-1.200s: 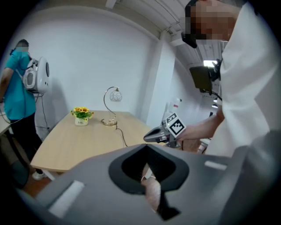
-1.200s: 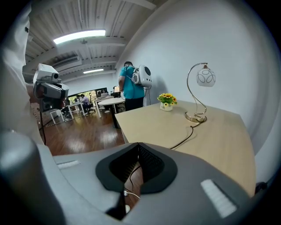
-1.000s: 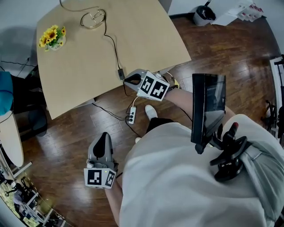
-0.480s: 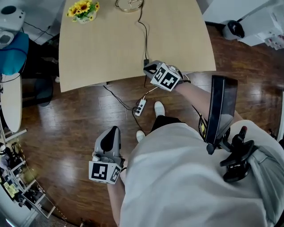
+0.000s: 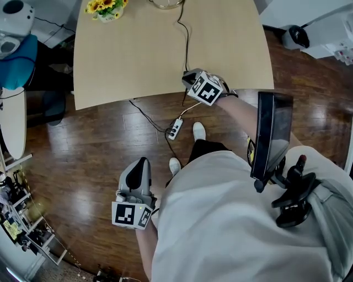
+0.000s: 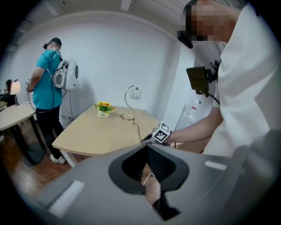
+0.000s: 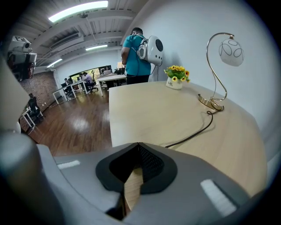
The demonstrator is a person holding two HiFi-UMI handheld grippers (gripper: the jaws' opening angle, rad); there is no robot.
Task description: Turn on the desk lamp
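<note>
Bright ceiling strips [image 7: 78, 10] shining overhead, glare pooling on the wooden floor [image 7: 81, 124], fisheye edges darkening and bending, close foreground blurring.

No legible text in any view. Pot [image 7: 174, 84] on bench [image 7: 145, 114]: faint dark print on its front, too small to read. Cubes on left gripper [image 5: 141, 163] and right gripper [image 5: 188, 76]: black-and-white square markers only.

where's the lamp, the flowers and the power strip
lamp [image 7: 231, 52], right gripper view, on its globe shade
flowers [image 7: 176, 70], right gripper view, on the yellow blooms
power strip [image 5: 175, 130], head view, on its white body
</note>
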